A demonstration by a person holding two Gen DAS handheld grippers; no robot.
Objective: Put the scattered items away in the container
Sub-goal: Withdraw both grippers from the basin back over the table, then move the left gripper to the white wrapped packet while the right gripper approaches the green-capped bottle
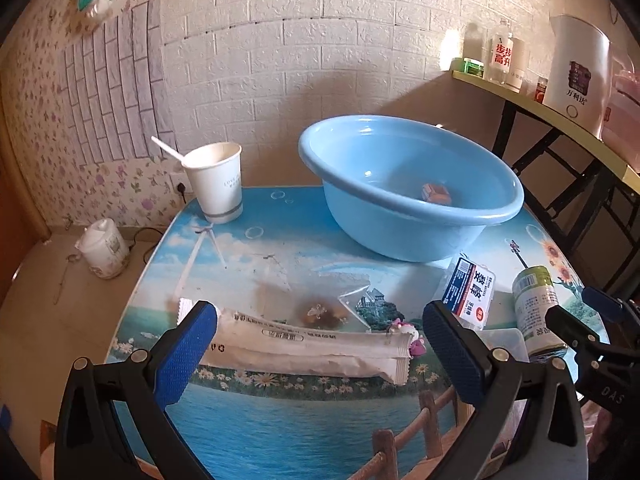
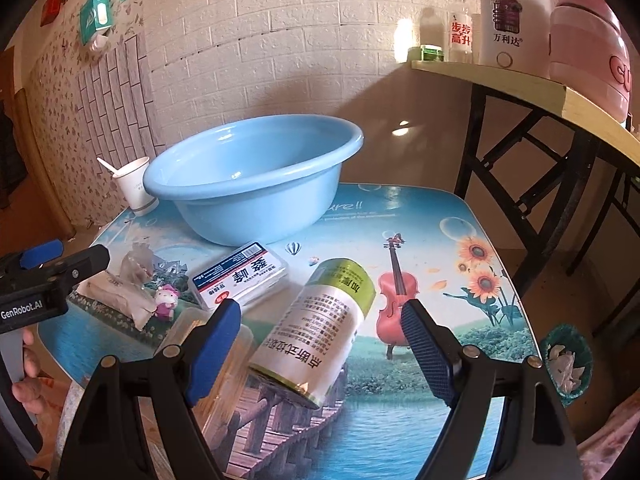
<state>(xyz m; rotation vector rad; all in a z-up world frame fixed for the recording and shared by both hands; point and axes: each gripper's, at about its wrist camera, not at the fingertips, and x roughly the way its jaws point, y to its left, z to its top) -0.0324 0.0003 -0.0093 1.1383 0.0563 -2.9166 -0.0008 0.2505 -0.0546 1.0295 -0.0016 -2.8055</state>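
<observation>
Inside blue basin (image 1: 408,184) one small orange box (image 1: 437,193); spoon (image 1: 167,148) in paper cup (image 1: 218,182); both hand-held grippers spread, empty.

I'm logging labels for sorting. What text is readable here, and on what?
"GenRobot.AI": left claw body.
"万利达": white kettle on the shelf.
"步步高升": glass bottle.
"LOVE": paper cup, rest blurred.
Can, flat box, long packet: print too small or inverted to read reliably.

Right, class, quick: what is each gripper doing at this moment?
Left gripper: open, holding nothing, over the white packets.
Right gripper: open, straddling the roll, not yet closed.
</observation>
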